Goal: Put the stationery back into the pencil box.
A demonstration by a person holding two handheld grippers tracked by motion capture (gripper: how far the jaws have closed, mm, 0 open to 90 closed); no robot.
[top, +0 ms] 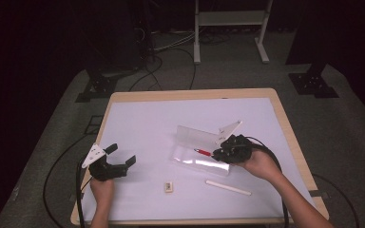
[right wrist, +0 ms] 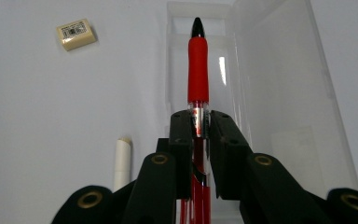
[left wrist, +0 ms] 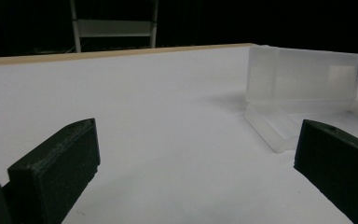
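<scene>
A clear plastic case (top: 199, 151) lies open mid-table, its lid standing up behind the tray. My right gripper (top: 218, 153) is shut on a red pen (top: 202, 152), which pokes out over the tray of the clear plastic case (right wrist: 279, 93). In the right gripper view the red pen (right wrist: 198, 70) runs up between the closed jaws, its black tip toward the tray's far end. My left gripper (top: 122, 156) stands open near the table's left front with nothing between its fingers. The left gripper view has the clear plastic case (left wrist: 303, 77) ahead at the right.
A small cream eraser (top: 169, 187) lies near the front middle, and the eraser (right wrist: 76, 33) lies left of the case in the right gripper view. A white stick (top: 228, 187) rests in front of the case. The wooden table edge (top: 290, 137) runs close to the right hand.
</scene>
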